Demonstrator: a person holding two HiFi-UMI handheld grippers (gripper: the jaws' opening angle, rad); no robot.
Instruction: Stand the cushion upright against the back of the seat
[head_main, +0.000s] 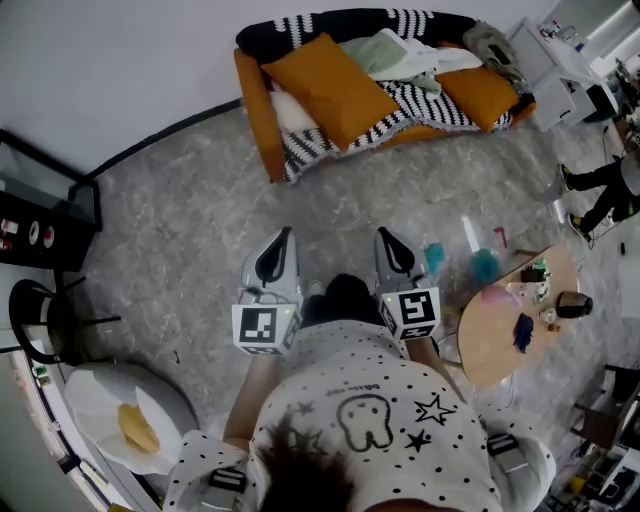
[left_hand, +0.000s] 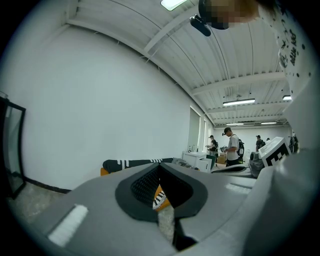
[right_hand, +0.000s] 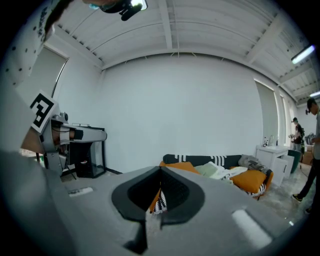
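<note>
An orange sofa with a black-and-white striped throw stands against the far wall. A large orange cushion lies tilted on its left seat, and it also shows in the right gripper view as the cushion. A second orange cushion lies at the right end beside pale crumpled cloths. My left gripper and right gripper are side by side over the floor, well short of the sofa. Both point toward it. Each has its jaws together with nothing between them, as seen for the left gripper and the right gripper.
A round wooden table with small items stands at my right. A black glass-fronted cabinet and a black chair are at the left, with a white egg-shaped cushion below. People stand by white desks far right.
</note>
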